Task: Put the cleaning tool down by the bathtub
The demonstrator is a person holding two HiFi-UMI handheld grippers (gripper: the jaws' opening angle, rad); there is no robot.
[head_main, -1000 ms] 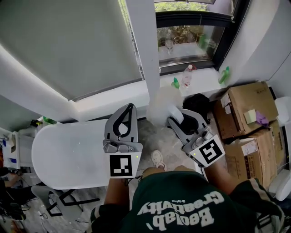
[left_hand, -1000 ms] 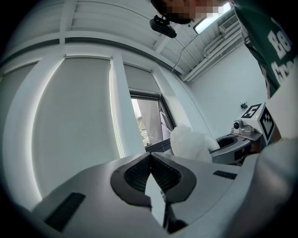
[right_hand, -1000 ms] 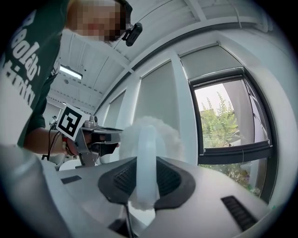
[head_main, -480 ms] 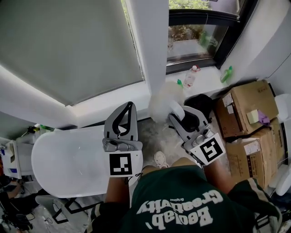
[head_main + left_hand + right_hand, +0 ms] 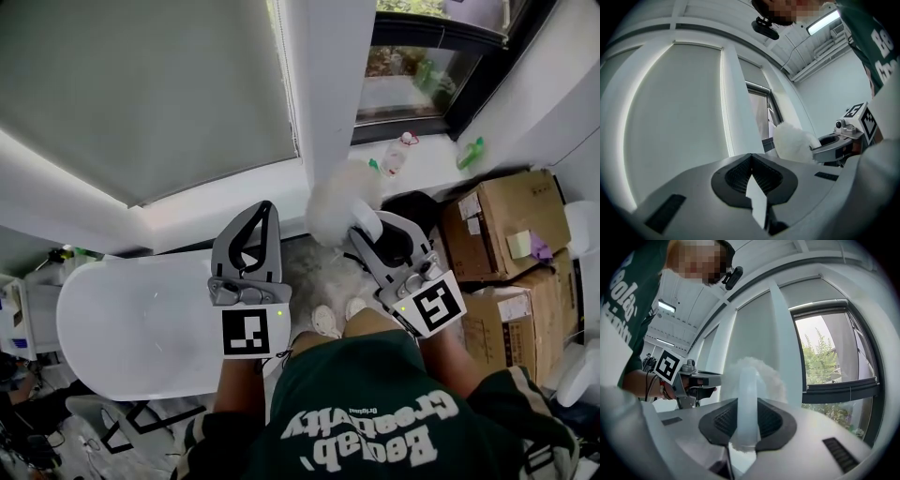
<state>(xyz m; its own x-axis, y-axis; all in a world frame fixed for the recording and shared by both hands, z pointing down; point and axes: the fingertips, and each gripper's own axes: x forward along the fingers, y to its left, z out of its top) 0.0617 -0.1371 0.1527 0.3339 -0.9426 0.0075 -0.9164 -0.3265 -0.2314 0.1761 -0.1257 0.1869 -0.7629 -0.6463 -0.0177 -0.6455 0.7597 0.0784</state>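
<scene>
Right of the bathtub [image 5: 131,323], we clamp our right claw [image 5: 364,228], partly closed, on the brush [image 5: 339,199] handle, fluffy head beyond it.

Wearer: dk green T-shirt [image 5: 375,408], short sleeves, white lettering across chest, lower centre of head view. White shoes [image 5: 325,322] just above it, mid-frame. Small black camera [image 5: 765,27] on head, top of left gripper view.

Left gripper [image 5: 263,214] & right gripper [image 5: 367,231]: light grey shells, black ribbed pads inside jaws, dark slot marks on shells. Each has a white marker cube [image 5: 250,332] w/ black square pattern, and a small green light at the cube's upper edge.
</scene>
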